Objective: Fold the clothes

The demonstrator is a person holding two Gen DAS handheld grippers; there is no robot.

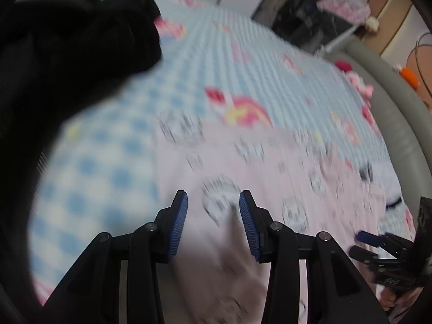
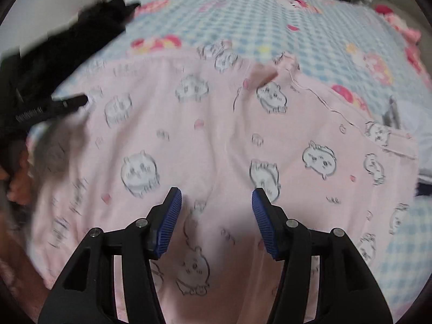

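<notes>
At the bottom centre of the right wrist view, the right gripper (image 2: 216, 197) has its blue-padded fingers wide apart, holding nothing, hovering over the pink cotton garment printed with small white cartoon animals (image 2: 216, 135). In the left wrist view the left gripper (image 1: 213, 201) likewise stands apart and empty above the same garment (image 1: 243, 167), which is blurred there. The garment lies spread across the blue-and-white checked bedsheet with pink cartoon prints (image 2: 243, 8). Farther off, a black bundle of cloth (image 2: 81, 40) sits on the sheet at the upper left of the frame.
</notes>
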